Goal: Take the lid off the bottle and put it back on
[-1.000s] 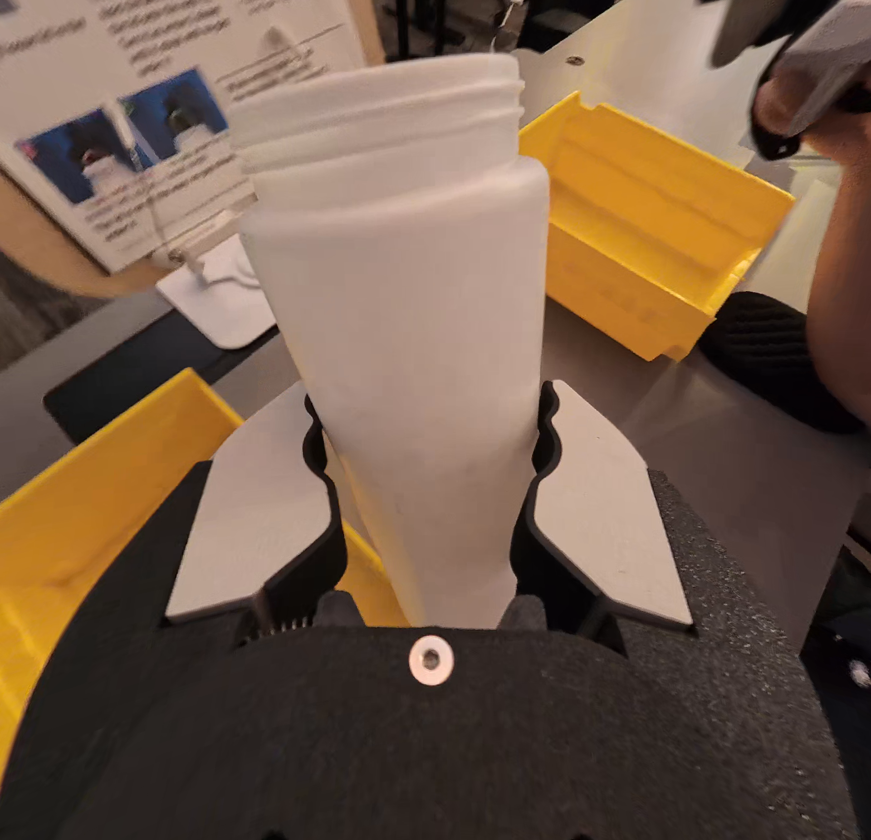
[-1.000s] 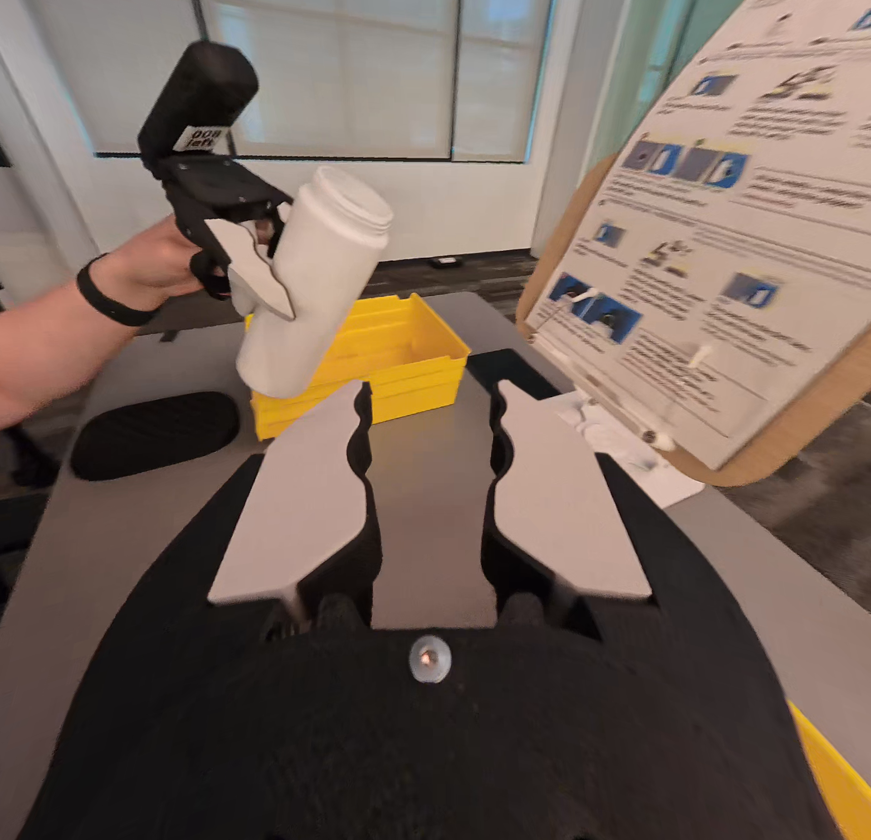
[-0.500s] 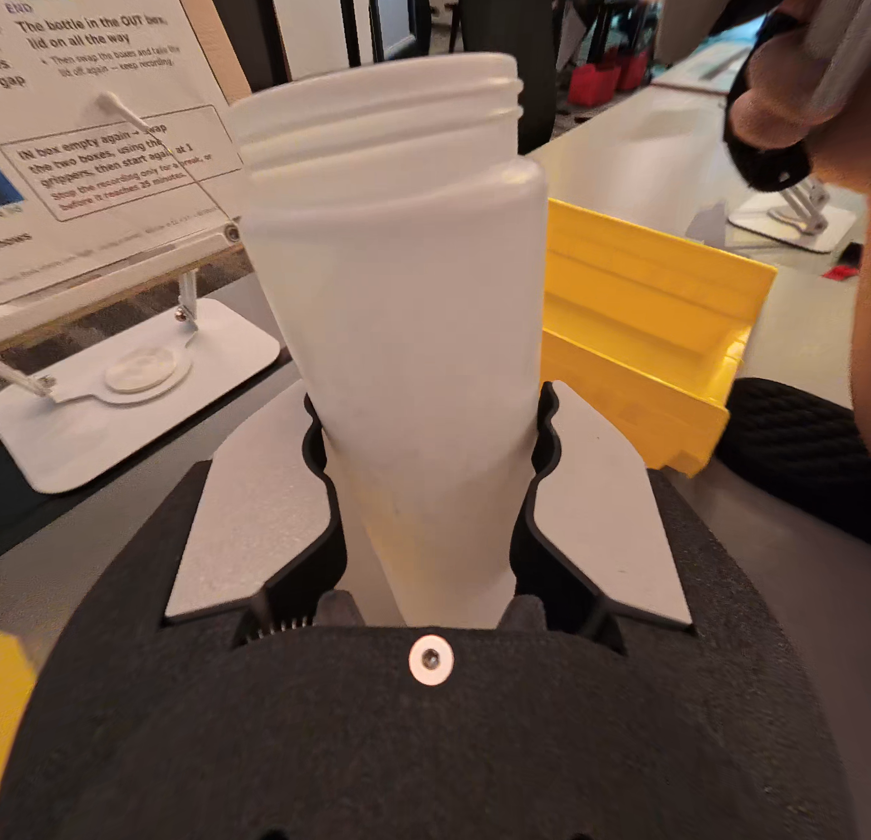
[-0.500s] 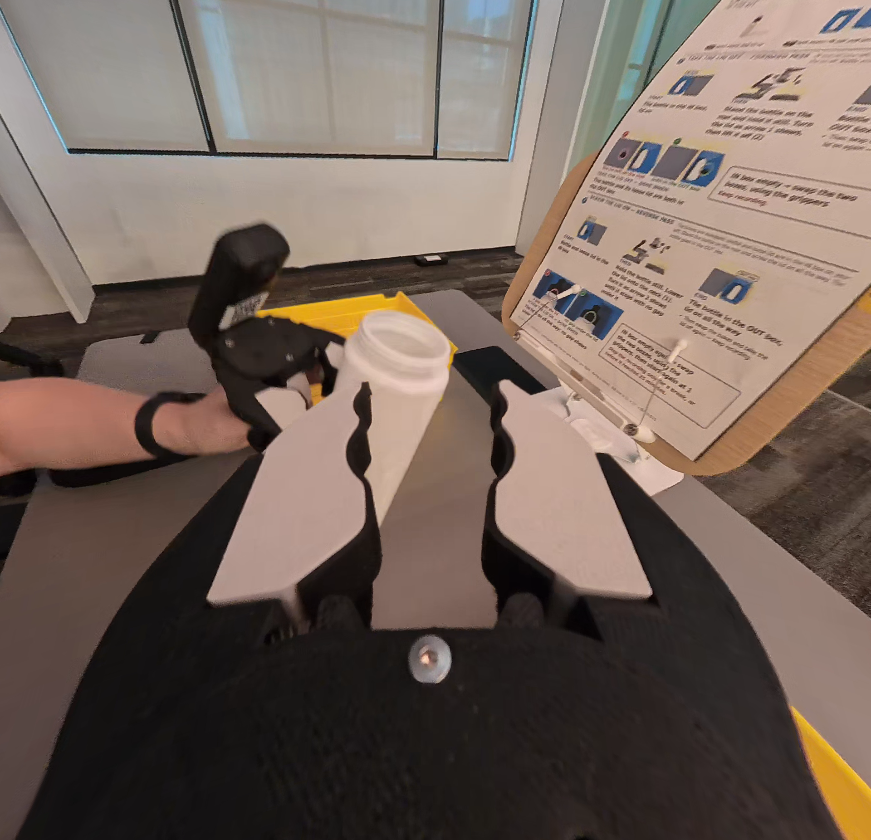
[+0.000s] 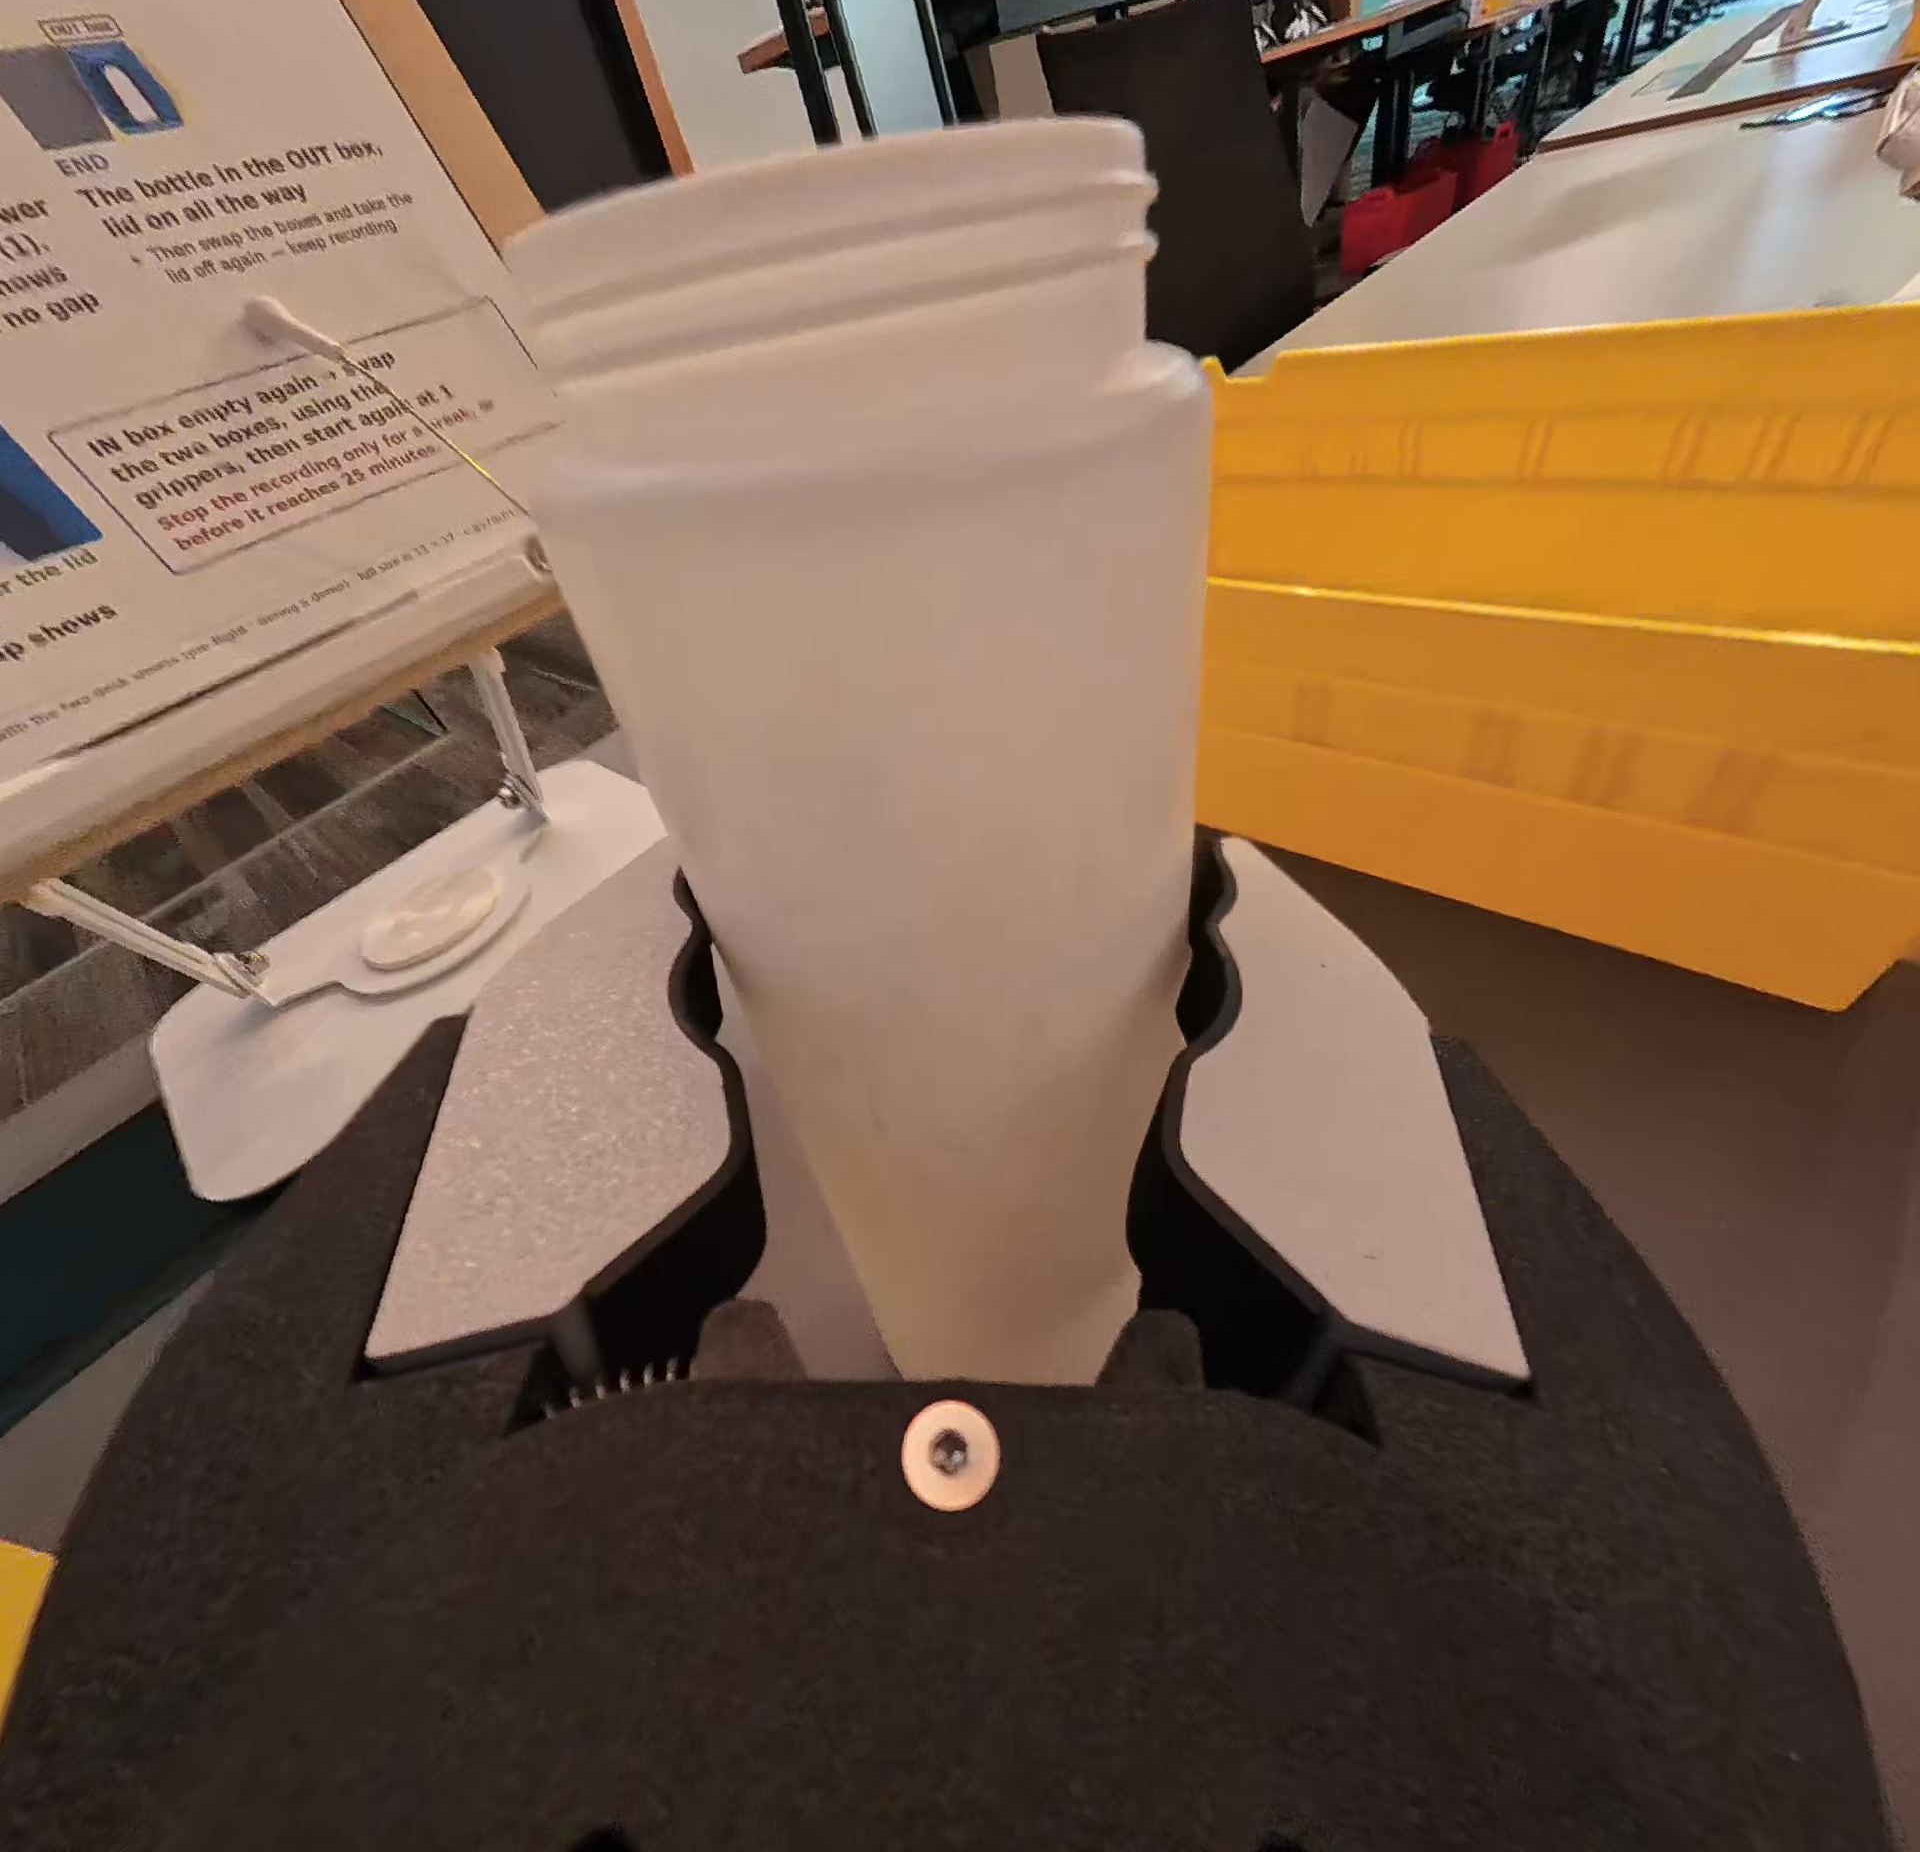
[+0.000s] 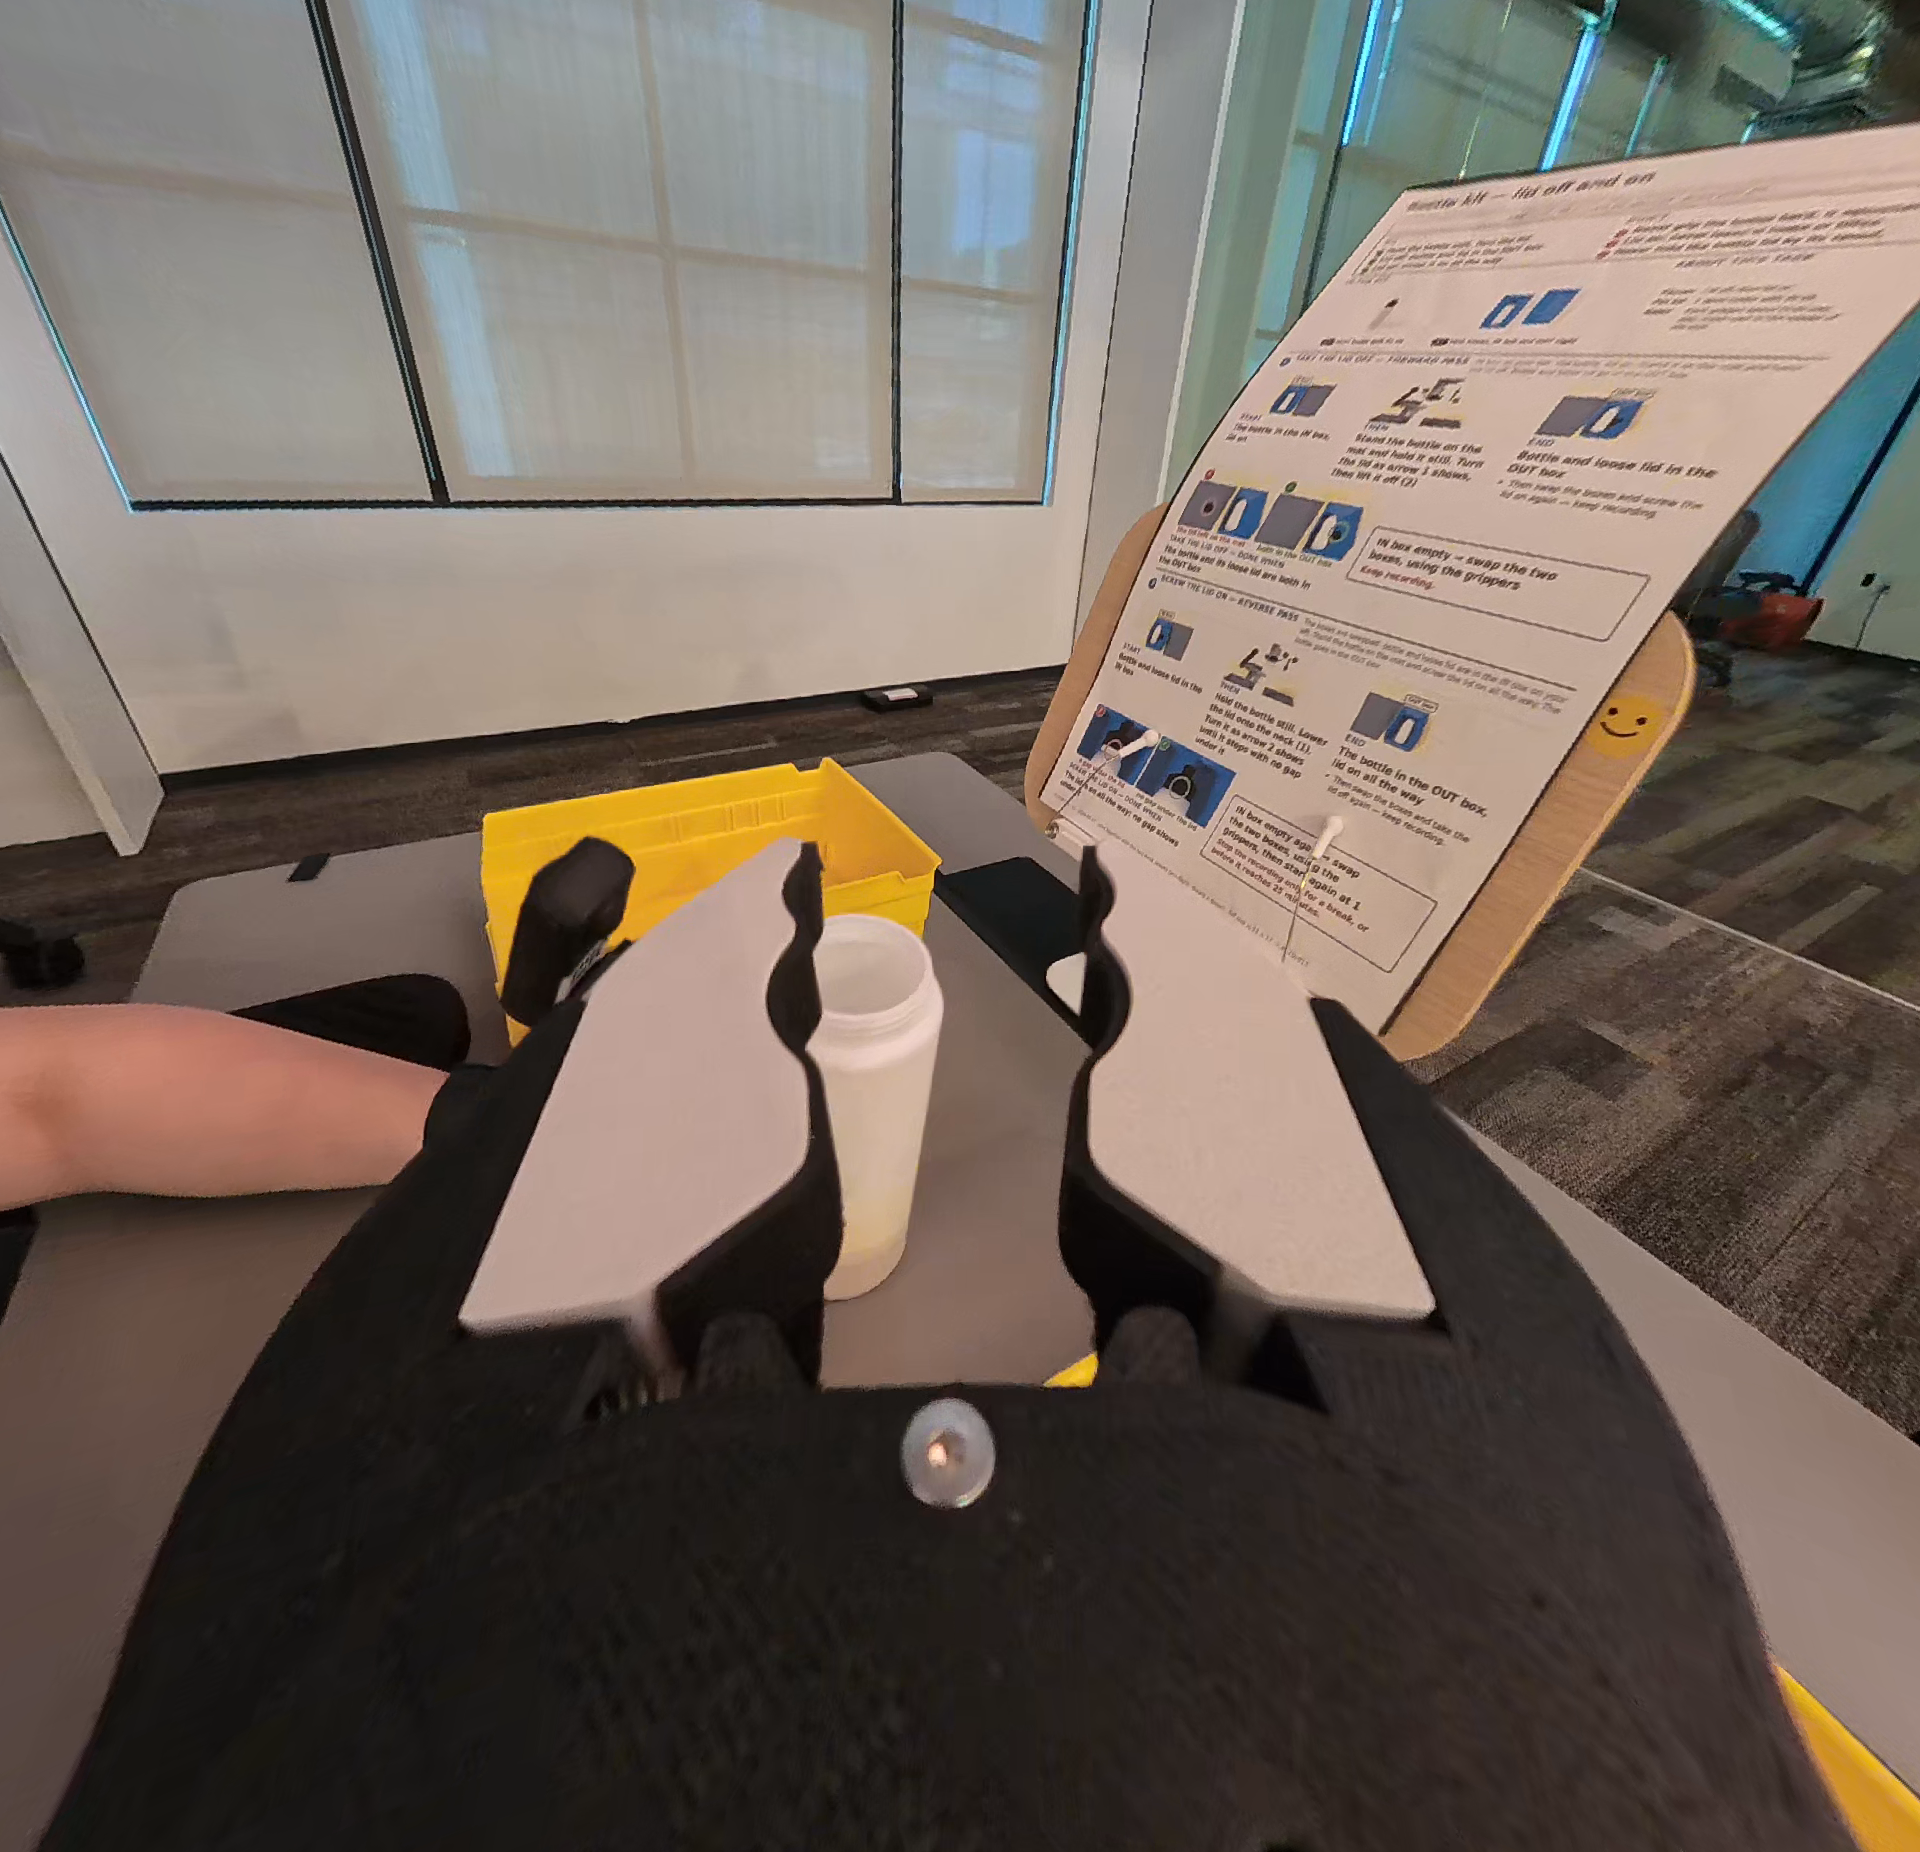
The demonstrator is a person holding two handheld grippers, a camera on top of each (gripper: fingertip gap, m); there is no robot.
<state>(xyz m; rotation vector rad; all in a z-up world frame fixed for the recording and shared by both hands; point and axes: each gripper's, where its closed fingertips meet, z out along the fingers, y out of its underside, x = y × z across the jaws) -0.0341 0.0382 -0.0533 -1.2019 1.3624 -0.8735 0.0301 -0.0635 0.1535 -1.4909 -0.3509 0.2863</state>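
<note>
- Big windows and a grey bench frame the scene; a yellow bin and a propped instruction board sit at the far side.
- Left hand-held gripper is clamped low on the bottle, which stands on the bench with its threaded neck bare.
- Right hand-held gripper hovers above it, jaws apart and empty.
- No lid shows in either view.
- Judgement: the bottle wants holding steady and upright while the right fetches the lid.
- Set the lid square on the threads before turning, or it may cross-thread.
</note>
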